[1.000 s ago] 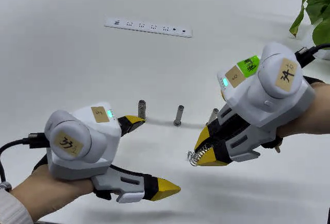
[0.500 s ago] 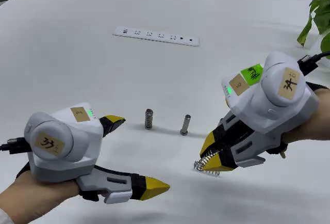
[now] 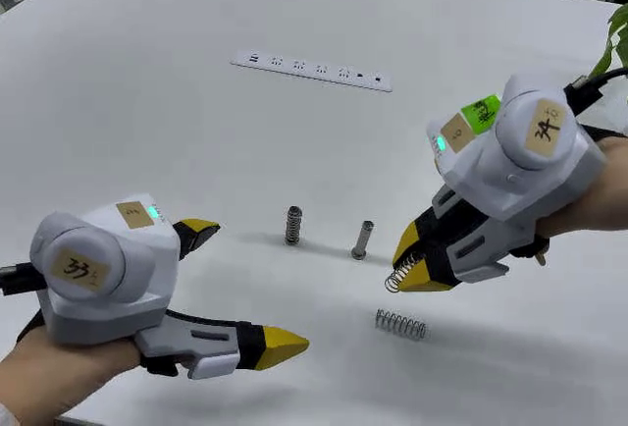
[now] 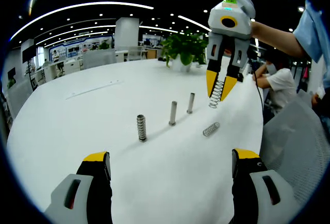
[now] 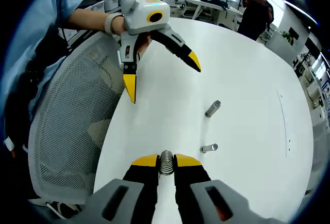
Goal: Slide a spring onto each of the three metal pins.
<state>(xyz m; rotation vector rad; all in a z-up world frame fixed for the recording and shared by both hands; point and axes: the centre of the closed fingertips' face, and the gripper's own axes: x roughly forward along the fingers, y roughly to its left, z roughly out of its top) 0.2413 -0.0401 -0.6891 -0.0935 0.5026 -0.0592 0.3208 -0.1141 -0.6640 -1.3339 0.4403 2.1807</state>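
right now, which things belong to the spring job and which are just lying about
Job: sprung pin, bare middle pin, bare end pin, held spring in right gripper, loose spring on the table.
Lying about: power strip, potted plant.

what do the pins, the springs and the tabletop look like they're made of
The bare pin is probably steel: dull grey with a bright streak down its shaft. The loose spring looks like thin silvery metal wire wound in even coils. The tabletop is smooth and white with a faint sheen, perhaps laminate; its core cannot be told.
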